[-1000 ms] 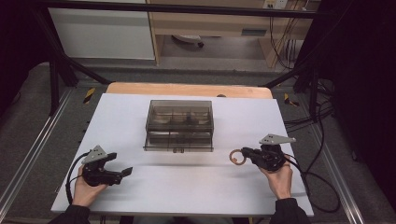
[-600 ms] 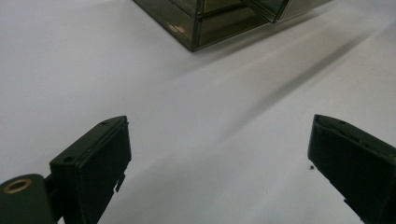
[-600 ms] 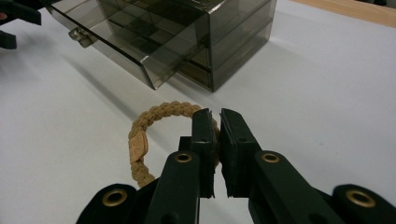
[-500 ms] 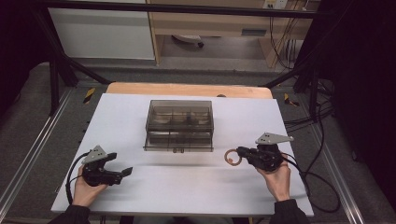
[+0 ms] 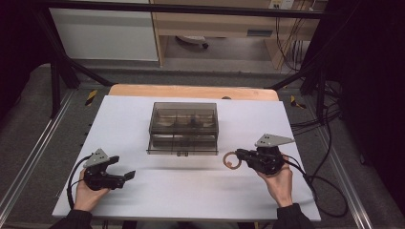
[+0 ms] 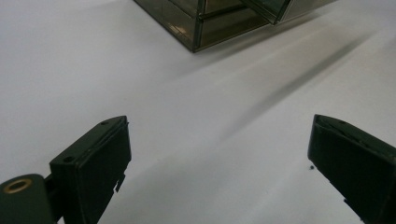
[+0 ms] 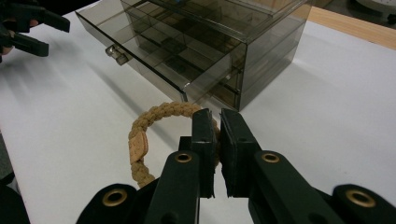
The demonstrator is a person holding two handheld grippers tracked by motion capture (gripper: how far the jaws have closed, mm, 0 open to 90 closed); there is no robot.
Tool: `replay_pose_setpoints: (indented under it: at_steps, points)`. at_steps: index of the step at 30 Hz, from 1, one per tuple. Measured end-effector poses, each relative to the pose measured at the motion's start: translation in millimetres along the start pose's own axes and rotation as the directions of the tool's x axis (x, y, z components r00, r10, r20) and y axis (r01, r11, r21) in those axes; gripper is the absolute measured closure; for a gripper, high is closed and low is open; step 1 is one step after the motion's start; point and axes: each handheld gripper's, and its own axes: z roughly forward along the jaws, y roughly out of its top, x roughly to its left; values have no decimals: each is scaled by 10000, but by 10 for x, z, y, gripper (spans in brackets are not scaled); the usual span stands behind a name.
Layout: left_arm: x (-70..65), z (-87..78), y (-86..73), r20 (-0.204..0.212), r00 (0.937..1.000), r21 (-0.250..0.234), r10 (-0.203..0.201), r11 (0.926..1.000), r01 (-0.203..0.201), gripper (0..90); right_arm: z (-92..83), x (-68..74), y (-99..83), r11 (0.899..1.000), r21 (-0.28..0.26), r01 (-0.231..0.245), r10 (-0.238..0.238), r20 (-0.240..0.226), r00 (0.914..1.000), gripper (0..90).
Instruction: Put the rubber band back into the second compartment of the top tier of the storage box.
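A smoky see-through drawer box (image 5: 183, 121) stands mid-table, its lower drawer (image 5: 180, 145) pulled out a little toward me. In the right gripper view the drawer's divided compartments (image 7: 154, 51) and small handle (image 7: 116, 52) show. My right gripper (image 5: 239, 155) is shut on a tan braided bracelet (image 5: 232, 161), held just right of the drawer's front. The loop (image 7: 154, 121) hangs left of the pinched jaws of the right gripper (image 7: 217, 116). My left gripper (image 5: 122, 167) rests near the front left of the table, open, nothing between its jaws (image 6: 219, 135). The box corner (image 6: 210, 23) lies ahead of it.
The white tabletop (image 5: 191, 191) stretches bare between the two hands. A wooden strip (image 5: 191, 90) runs along its far edge. Black frame posts and cables (image 5: 320, 119) stand to the right, and the left gripper (image 7: 28, 28) shows far left in the right gripper view.
My right gripper has carried the bracelet a little left and upward, closer to the drawer's front. The left gripper has stayed where it was.
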Motion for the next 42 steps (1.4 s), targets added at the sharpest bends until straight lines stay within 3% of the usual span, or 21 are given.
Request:
replay_pose_setpoints:
  at_steps: [11,42]
  points:
    - [1,-1,0,-20,10000,5,6,10000,-6,55,112,97,110,9998,40,195,-194,-168,9997,847]
    - [5,-8,1,-28,10000,-15,3,10000,-3,55,415,241,431,9998,-105,183,-185,-232,9996,848]
